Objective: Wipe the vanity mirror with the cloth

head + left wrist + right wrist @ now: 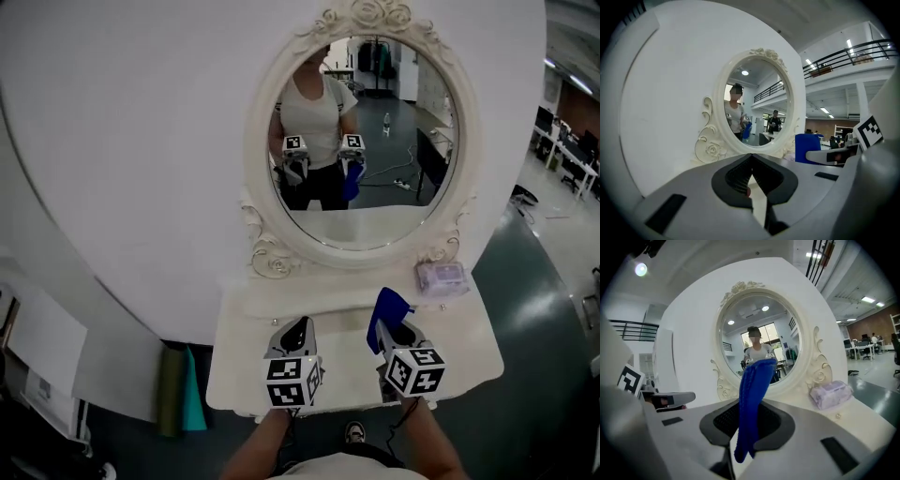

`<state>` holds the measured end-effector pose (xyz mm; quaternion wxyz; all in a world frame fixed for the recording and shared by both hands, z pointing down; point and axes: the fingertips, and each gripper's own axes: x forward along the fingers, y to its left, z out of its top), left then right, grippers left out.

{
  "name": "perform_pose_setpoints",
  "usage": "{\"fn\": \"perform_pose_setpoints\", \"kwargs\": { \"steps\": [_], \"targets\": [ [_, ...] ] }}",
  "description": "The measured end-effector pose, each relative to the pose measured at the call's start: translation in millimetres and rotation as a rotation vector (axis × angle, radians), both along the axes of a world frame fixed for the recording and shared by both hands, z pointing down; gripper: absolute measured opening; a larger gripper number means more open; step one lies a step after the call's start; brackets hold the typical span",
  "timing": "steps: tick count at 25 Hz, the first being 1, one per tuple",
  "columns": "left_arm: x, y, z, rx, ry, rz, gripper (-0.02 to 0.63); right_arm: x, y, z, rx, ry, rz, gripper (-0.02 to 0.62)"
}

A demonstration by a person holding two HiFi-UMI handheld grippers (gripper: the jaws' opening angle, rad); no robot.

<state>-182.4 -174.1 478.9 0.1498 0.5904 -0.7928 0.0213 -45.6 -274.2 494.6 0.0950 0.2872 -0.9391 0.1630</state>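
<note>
the oval vanity mirror [361, 141] stands upright at the back of a white tabletop [241, 367], its carved cream frame set against a white round panel [141, 141]. the right tongs [398, 330] hover over the tabletop in front of the mirror's lower right edge, clamped on a blue cloth [387, 314]. the cloth is pinched between the two jaws, with one end sticking up past the tips toward the mirror and the other hanging below them (the right gripper view shows this plainly). it is apart from the glass. the left tongs [297, 333] hang in front of the mirror's lower left edge, near the right pair, with jaws closed tip to tip and nothing between them. a purple packet [441, 277] lies on the tabletop just beside the mirror's base, to its right. the glass reflects the person, both tongs and the blue cloth.
</note>
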Motion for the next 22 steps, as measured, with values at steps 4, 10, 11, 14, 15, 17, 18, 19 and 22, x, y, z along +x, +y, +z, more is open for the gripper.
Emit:
{"fn": "perform_pose_setpoints", "kwargs": {
  "steps": [4, 10, 11, 14, 15, 17, 18, 19, 22],
  "targets": [
    [-18.5, -5.2, -5.7, 0.005, -0.009, -0.137, 0.011, -24.7, -32.4, -10.1, 0.016, -0.01, -0.103, 0.075],
    [-30.8, -2.3, -5.2, -0.01, -0.013, -0.269, 0.011, -57.9, -52.5, -12.7, 0.013, 0.008, -0.235, 0.075],
    [-33.1, -0.9, -4.9, -0.015, -0.016, -0.28, 0.011, -63.9, -52.3, -13.6, 0.016, 0.009, -0.252, 0.075],
    [-41.1, -1.0, -4.1, -0.026, -0.022, -0.294, 0.011, -77.0, -52.0, -18.7, 0.048, 0.017, -0.28, 0.075],
    [-44.6, -2.0, -4.5, -0.027, -0.024, -0.296, 0.011, -79.7, -51.9, -20.7, 0.06, 0.021, -0.284, 0.075],
    [-53.2, -4.4, -6.8, -0.029, -0.03, -0.297, 0.011, -84.4, -50.8, -25.0, 0.081, 0.029, -0.297, 0.075],
    [-56.4, -6.2, -8.7, -0.029, -0.033, -0.296, 0.011, -85.8, -51.0, -27.6, 0.094, 0.035, -0.303, 0.075],
    [-58.2, -8.6, -11.0, -0.027, -0.037, -0.291, 0.011, -86.2, -52.7, -30.9, 0.109, 0.041, -0.305, 0.075],
    [-62.0, -16.2, -19.9, -0.01, -0.047, -0.278, 0.011, -86.8, -61.6, -43.5, 0.14, 0.037, -0.289, 0.075]
  ]
}}
